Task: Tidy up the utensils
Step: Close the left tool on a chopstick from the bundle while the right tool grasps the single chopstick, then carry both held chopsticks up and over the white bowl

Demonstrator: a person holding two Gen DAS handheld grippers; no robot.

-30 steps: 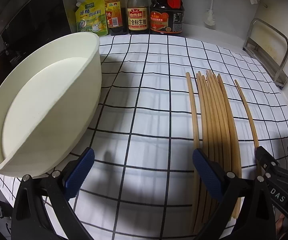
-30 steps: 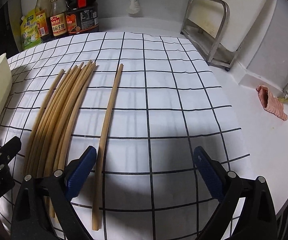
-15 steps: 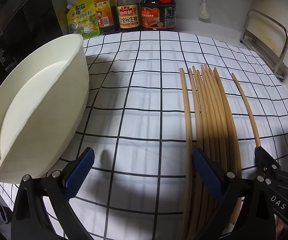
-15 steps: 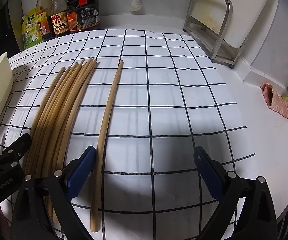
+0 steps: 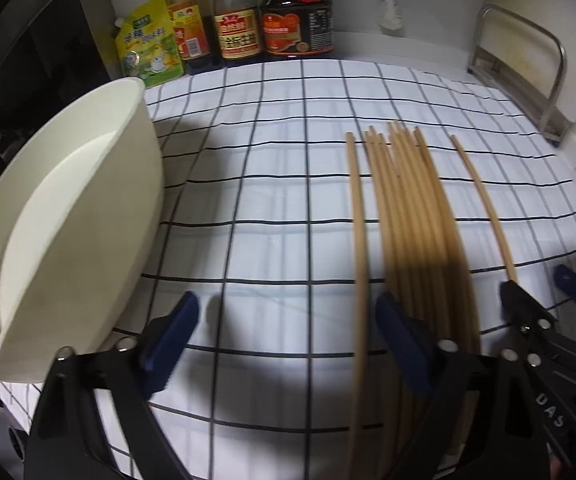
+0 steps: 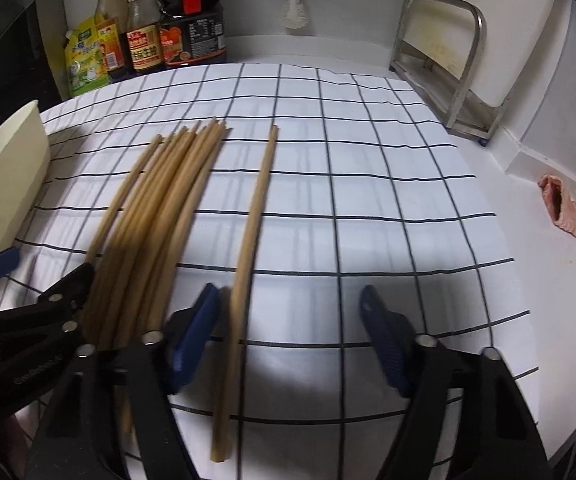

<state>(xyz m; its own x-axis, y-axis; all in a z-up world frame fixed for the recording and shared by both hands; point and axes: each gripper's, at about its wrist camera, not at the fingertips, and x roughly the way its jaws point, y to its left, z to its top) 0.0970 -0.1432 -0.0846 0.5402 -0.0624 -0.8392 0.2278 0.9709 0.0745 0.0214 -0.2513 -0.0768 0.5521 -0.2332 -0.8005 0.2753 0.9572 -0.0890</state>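
Several long wooden chopsticks (image 5: 416,216) lie side by side on a checked cloth (image 5: 272,184), with one chopstick (image 5: 358,240) a little apart to their left and a single one (image 5: 484,208) to their right. The bundle (image 6: 160,208) and the single chopstick (image 6: 254,216) also show in the right wrist view. My left gripper (image 5: 288,340) is open and empty; one chopstick runs between its fingers and its right finger is over the bundle. My right gripper (image 6: 292,336) is open and empty, with the single chopstick between its fingers. A cream tub (image 5: 88,184) stands at the left.
Sauce bottles (image 5: 240,28) and a green pouch (image 5: 148,48) stand along the back wall. A metal rack (image 6: 448,72) stands at the back right. A pink cloth (image 6: 564,208) lies on the white counter to the right. The cream tub's wall (image 6: 4,176) borders the cloth's left edge.
Both grippers have moved left and forward over the chopsticks. The left gripper now has a chopstick between its fingers, and the right gripper has come to straddle the single one. Both stay open.
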